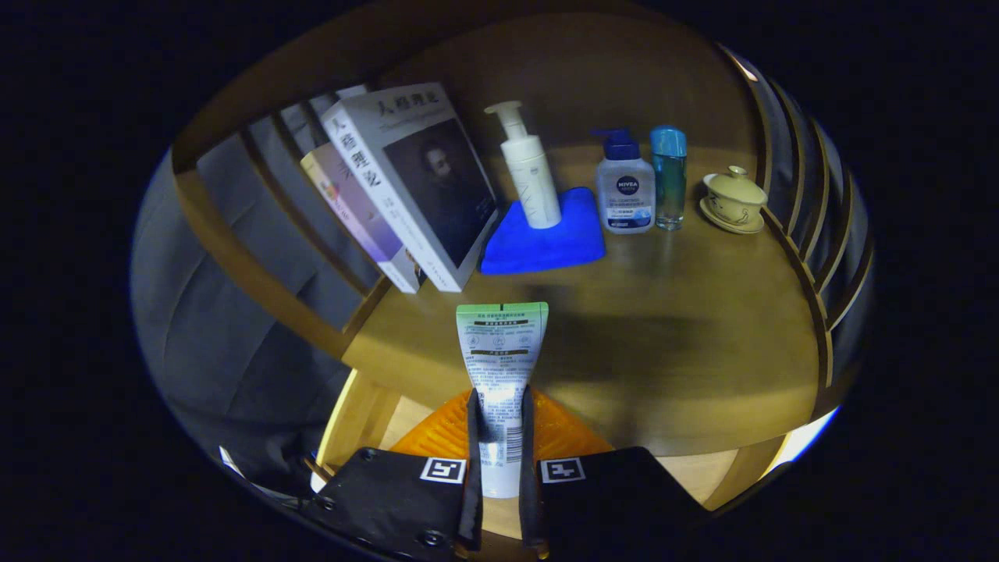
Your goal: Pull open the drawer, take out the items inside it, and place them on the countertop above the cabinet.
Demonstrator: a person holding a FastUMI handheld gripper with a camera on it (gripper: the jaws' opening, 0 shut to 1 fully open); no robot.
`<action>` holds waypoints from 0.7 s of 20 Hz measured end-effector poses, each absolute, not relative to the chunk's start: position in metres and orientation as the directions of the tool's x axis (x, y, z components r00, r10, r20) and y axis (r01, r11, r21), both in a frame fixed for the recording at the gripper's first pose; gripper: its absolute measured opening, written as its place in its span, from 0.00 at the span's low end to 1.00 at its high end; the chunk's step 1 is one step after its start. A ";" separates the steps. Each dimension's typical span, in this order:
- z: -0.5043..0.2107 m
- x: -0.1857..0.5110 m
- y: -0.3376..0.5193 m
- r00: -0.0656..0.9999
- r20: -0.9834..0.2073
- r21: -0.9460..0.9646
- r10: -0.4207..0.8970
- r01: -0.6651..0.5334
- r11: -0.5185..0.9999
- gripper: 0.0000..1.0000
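Note:
My gripper [500,421] is shut on a white tube with a green crimped end [501,351], both fingers pressing its sides. The tube points forward, its flat end reaching over the front edge of the wooden countertop [687,343]. Below the fingers lies an orange item [437,433] inside the open drawer [355,421], whose pale wooden wall shows to the left.
At the back of the countertop stand leaning books [414,183], a white pump bottle [531,172] on a blue cloth [546,238], a blue-capped pump bottle [624,187], a clear blue bottle [670,179] and a lidded cup on a saucer [734,200]. Wooden slats [804,226] rail both sides.

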State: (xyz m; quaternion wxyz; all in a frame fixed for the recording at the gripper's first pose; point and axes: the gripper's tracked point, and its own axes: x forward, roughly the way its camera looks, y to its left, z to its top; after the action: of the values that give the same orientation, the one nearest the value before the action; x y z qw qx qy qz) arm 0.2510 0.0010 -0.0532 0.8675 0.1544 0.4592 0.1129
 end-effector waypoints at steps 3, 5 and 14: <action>-0.059 0.269 -0.008 0.548 -0.777 0.375 0.310 0.007 0.927 0.23; -0.067 0.282 -0.013 0.541 -0.783 0.392 0.306 0.048 0.919 0.25; -0.083 0.305 -0.027 0.558 -0.783 0.410 0.273 0.134 0.902 0.34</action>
State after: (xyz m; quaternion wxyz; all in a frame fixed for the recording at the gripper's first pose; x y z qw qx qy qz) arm 0.3051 -0.0271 -0.0827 0.8555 0.2177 0.4681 0.0406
